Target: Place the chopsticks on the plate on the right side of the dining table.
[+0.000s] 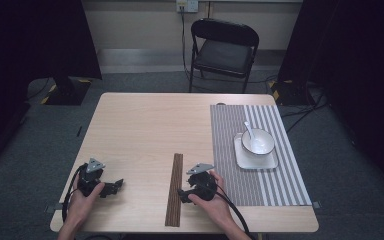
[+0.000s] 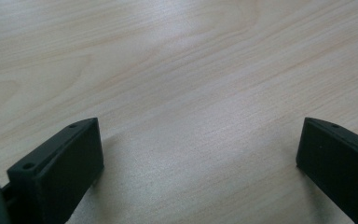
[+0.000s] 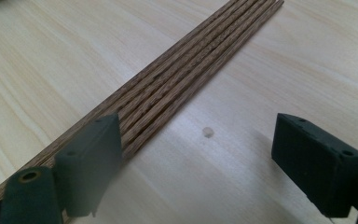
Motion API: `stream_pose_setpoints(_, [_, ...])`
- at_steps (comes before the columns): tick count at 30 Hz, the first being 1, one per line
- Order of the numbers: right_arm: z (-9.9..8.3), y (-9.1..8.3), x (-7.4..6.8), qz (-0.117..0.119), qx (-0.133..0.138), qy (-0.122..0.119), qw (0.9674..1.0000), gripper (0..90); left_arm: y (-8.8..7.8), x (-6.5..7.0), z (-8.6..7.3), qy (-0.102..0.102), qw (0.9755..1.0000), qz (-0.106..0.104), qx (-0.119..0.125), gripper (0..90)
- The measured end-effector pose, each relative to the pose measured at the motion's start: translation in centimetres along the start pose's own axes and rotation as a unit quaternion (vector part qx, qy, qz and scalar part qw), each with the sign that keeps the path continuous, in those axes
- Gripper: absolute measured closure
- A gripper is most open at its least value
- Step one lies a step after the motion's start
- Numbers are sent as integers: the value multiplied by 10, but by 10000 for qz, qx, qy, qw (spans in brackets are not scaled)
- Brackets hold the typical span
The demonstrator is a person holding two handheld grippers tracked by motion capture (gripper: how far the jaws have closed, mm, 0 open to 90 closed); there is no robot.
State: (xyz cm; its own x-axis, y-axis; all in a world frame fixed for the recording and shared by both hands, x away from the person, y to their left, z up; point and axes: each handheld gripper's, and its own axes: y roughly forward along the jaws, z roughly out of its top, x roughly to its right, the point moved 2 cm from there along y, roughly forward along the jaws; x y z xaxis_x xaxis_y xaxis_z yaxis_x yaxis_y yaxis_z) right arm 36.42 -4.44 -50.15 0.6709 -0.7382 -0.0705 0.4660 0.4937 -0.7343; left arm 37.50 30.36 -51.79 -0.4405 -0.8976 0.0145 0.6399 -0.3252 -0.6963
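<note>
From above I see my right gripper (image 1: 184, 194) low over the near edge of the wooden table (image 1: 140, 130), just beside the row of dark wooden chopsticks (image 1: 174, 189) that lies flat near the middle of the table's front edge, its length running away from me. In the right gripper view its jaws stand wide apart with nothing between them but bare wood; one jaw sits over the edge of the chopsticks (image 3: 182, 79), the other well off to the side, and I cannot tell whether the first jaw touches them. The sticks lie side by side, tight against each other. My left gripper (image 1: 114, 186) is near the table's front left corner, well apart from the chopsticks; its own view shows the jaws spread wide over the tabletop (image 2: 182, 84), holding nothing. On the right half of the table a grey striped placemat (image 1: 230, 145) carries a white square plate (image 1: 255, 161), and on that a white bowl (image 1: 260, 143) with a white spoon (image 1: 249, 130) leaning in it. A black folding chair (image 1: 223, 50) stands beyond the far edge.
</note>
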Motion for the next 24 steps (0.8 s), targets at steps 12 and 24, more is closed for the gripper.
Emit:
stream_pose_setpoints(12, [-1, 3, -4, 3, -33, -26, 10000, 155, 0, 0, 0, -2, 10000, 0, 1, 0])
stream_pose_setpoints(24, [-2, 4, -5, -159, -108, -106, 9998, 165, 0, -1, 0, 30, 10000, -2, -10, 0])
